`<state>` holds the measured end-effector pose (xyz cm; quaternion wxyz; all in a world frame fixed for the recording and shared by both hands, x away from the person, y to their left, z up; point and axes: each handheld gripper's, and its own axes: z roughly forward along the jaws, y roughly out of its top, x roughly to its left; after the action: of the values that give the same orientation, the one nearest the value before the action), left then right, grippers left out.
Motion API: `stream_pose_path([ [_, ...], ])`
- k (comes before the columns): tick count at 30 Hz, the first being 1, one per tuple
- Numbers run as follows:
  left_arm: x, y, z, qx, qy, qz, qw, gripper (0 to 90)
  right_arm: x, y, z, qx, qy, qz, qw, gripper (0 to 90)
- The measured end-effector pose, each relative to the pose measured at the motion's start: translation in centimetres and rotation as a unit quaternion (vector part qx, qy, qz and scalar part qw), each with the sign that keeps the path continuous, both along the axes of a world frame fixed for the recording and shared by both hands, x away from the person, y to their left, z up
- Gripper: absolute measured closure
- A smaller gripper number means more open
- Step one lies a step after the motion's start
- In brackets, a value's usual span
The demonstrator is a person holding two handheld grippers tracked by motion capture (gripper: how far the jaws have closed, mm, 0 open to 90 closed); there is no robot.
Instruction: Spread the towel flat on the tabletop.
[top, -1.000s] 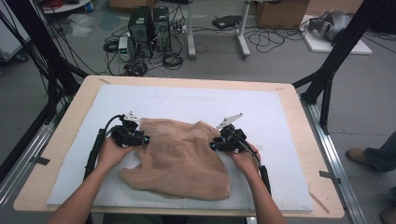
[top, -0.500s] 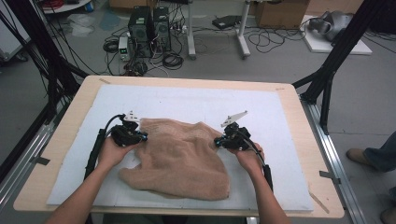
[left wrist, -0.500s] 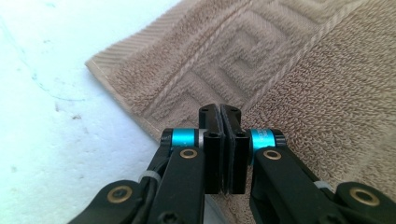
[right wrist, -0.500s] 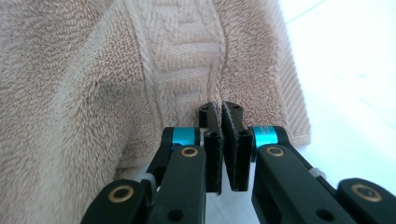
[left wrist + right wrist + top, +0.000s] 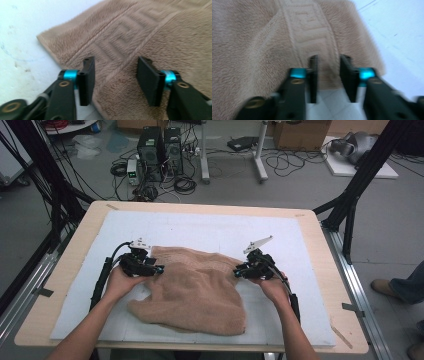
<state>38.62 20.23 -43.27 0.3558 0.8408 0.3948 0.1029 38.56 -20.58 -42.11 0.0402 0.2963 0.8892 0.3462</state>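
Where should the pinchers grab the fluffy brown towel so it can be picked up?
Probably by the far corners. The fluffy light-brown towel lies rumpled on the white table cover, and its patterned border band ends in thin edges there. The left gripper and right gripper each stand open at a corner, having just opened; come in low from the outer sides.

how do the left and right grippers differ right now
The left gripper has its jaws standing wider apart than the right gripper. The left sits at the towel's left edge, the right at its right edge. Both have just been opening, with towel between the jaws but not pinched, and both point across the white mat.
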Motion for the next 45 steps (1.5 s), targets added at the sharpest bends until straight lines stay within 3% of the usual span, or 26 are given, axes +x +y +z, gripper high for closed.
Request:
stream_pose_path([
  [2,0.1,0.1,-0.2,-0.003,0.003,0.001,1.0,45.7,-0.2,0.5,-0.5,-0.015,0.005,0.0,0.9999,48.9],
  [5,0.0,-0.2,-0.2,0.018,-0.011,0.001,0.9998,52.8,-0.5,1.2,-1.0,-0.028,-0.001,-0.005,0.9996,46.1],
  [7,-0.1,-0.4,-0.2,0.037,-0.023,0.003,0.9991,61.5,-0.8,1.7,-1.0,-0.044,-0.011,-0.011,0.9989,50.5],
  [9,-0.1,-0.4,-0.2,0.039,-0.028,0.005,0.9989,65.1,-1.1,2.0,-1.0,-0.057,-0.031,-0.013,0.9978,55.4],
  [17,-0.1,-0.8,-0.2,0.04,-0.038,0.001,0.9985,85.4,-0.6,1.8,-1.1,-0.043,-0.028,-0.009,0.9987,79.2],
  [23,-0.3,-0.7,0.0,0.045,-0.04,-0.002,0.9982,86.3,-0.2,1.1,-0.9,-0.029,-0.019,-0.008,0.9994,82.6],
  [28,-0.5,0.0,1.0,0.017,-0.05,0.009,0.9986,86.6,-0.4,0.2,1.0,-0.009,-0.031,-0.003,0.9995,82.7],
  [34,-0.6,0.3,2.9,-0.007,-0.071,0.02,0.9972,86.6,0.0,-0.6,2.8,0.003,-0.033,0.011,0.9994,82.9],
  [39,1.8,-0.2,5.4,-0.015,-0.09,0.038,0.9951,86.7,2.1,-0.7,4.4,-0.015,-0.05,0.0,0.9986,83.4],
  [41,3.4,-0.4,7.2,-0.017,-0.106,0.052,0.9928,86.7,3.9,-1.0,6.4,-0.021,-0.069,-0.018,0.9972,83.6],
  [43,5.3,-0.6,9.3,-0.023,-0.129,0.072,0.9887,86.6,5.8,-1.4,8.6,-0.018,-0.093,-0.042,0.9946,83.5],
  [45,7.3,-1.1,11.2,-0.023,-0.151,0.088,0.9843,85.1,7.6,-1.7,10.3,-0.012,-0.111,-0.074,0.991,75.3],
])
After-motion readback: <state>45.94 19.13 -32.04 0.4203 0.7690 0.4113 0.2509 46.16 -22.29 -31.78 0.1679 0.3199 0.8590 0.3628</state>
